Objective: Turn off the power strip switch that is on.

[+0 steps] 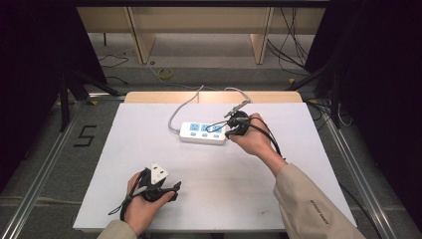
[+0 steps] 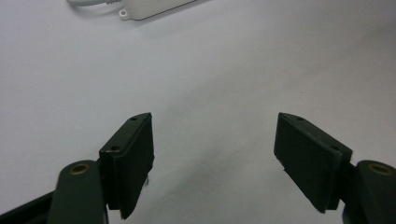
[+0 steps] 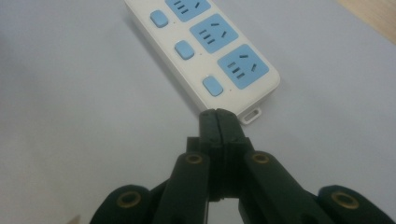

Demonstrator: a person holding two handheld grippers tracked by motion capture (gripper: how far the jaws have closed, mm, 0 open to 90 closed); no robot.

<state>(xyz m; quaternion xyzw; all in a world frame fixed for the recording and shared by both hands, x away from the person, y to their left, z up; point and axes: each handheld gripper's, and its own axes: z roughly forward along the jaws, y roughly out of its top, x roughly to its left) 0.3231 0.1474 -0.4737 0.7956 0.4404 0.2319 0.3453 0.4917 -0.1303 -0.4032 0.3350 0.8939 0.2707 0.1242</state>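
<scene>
White desk [image 1: 149, 124], dim workshop: right gripper [image 3: 217, 122], fingers pressed together and empty, poised just short of the power strip [image 3: 205, 42].
For a clean press, tip squarely onto the nearest blue switch [image 3: 213, 86]; left gripper [image 2: 215, 158], fingers apart, idles far off.

A white desk [image 1: 149, 149] filled the middle of the frame, with a strip of pale wood [image 1: 149, 96] along its far edge. Grey floor [image 1: 209, 74] lay beyond it, crossed by loose black cables [image 1: 293, 40] at the upper right. Light wooden furniture legs [image 1: 140, 35] stood along the top. Dark curtains [image 1: 30, 59] closed both sides. A black "5" [image 1: 85, 135] marked the floor at left.
</scene>
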